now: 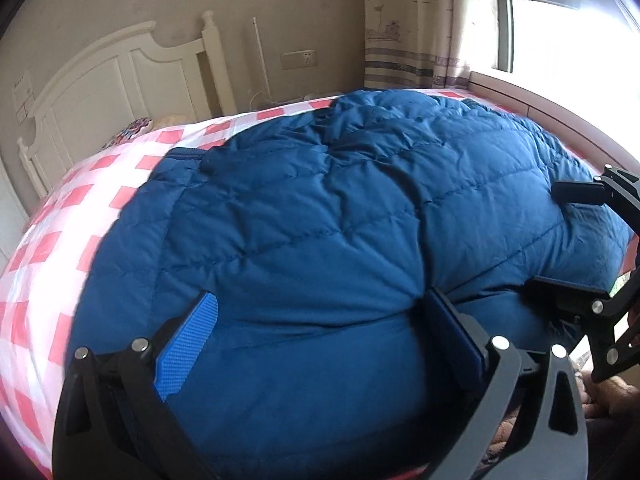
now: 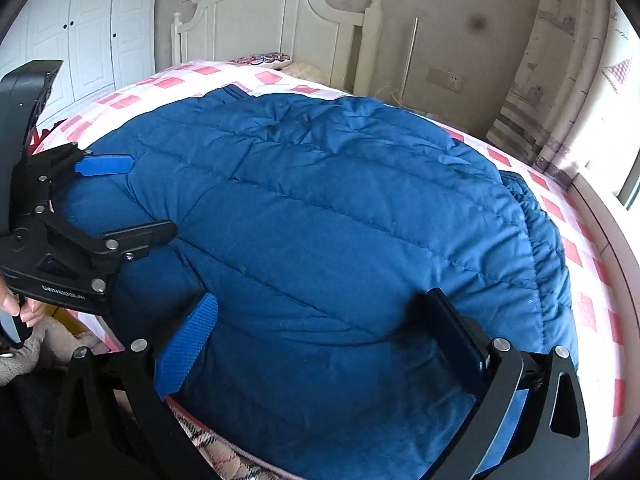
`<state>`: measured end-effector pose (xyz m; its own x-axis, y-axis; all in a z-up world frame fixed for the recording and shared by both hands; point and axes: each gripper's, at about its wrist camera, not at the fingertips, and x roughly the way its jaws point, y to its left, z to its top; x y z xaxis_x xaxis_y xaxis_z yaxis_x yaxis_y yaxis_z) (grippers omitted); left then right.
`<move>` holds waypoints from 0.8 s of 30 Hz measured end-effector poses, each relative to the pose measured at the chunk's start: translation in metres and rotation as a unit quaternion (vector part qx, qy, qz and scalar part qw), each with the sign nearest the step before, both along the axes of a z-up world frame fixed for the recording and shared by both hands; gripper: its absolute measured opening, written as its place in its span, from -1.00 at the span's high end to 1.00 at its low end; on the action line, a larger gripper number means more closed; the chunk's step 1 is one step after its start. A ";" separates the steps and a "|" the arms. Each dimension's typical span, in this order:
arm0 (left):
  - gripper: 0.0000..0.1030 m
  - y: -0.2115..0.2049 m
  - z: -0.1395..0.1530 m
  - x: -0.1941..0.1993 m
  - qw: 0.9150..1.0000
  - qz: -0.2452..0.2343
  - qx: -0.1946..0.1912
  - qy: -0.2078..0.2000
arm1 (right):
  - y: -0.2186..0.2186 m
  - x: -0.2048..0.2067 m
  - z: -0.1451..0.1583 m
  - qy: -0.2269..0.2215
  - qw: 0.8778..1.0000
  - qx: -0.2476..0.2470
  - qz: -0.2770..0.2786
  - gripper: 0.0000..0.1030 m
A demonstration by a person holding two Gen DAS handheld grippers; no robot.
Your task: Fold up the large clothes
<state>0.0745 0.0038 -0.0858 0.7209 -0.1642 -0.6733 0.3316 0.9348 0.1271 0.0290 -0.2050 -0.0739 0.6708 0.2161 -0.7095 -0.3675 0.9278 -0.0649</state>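
Observation:
A large blue quilted down jacket (image 1: 320, 200) lies spread over a bed with a pink-and-white checked sheet (image 1: 60, 240). My left gripper (image 1: 320, 324) is open at the jacket's near edge, and the puffy fabric bulges between its blue pads (image 1: 188, 344). The right gripper (image 1: 572, 240) shows at the right edge, also open, over the same near edge. In the right wrist view the jacket (image 2: 340, 220) fills the middle. My right gripper (image 2: 320, 324) stands open with padding between its fingers, and the left gripper (image 2: 128, 200) is open at the left. A hand (image 2: 16, 304) holds its handle.
A white headboard (image 2: 280, 12) and a patterned pillow (image 2: 260, 58) are at the bed's far end. White wardrobe doors (image 2: 80, 20) stand at the left. A curtain (image 1: 412, 20) and a bright window (image 1: 560, 32) are on the right, with a wooden ledge (image 1: 540, 100) along the bed.

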 end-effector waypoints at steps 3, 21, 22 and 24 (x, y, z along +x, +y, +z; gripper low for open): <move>-0.96 0.024 0.018 -0.006 0.998 0.037 0.004 -0.043 | -0.017 -0.006 0.017 -0.030 0.999 0.001 -0.026 -0.90; -0.96 0.090 -0.012 0.019 0.993 0.110 -0.031 -0.021 | -0.115 0.020 -0.024 -0.003 0.985 0.102 -0.137 -0.91; -0.96 0.090 -0.012 0.020 0.993 0.109 -0.031 -0.021 | -0.115 0.020 -0.025 -0.003 0.985 0.103 -0.137 -0.91; -0.96 0.090 -0.013 0.020 0.993 0.109 -0.031 -0.020 | -0.114 0.017 -0.026 -0.004 0.985 0.103 -0.136 -0.91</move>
<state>0.0947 0.0942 -0.0984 0.7694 -0.0407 -0.6374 0.1157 0.9903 0.0765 0.0463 -0.3188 -0.0999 0.7297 0.1661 -0.6633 -0.1032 0.9857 0.1333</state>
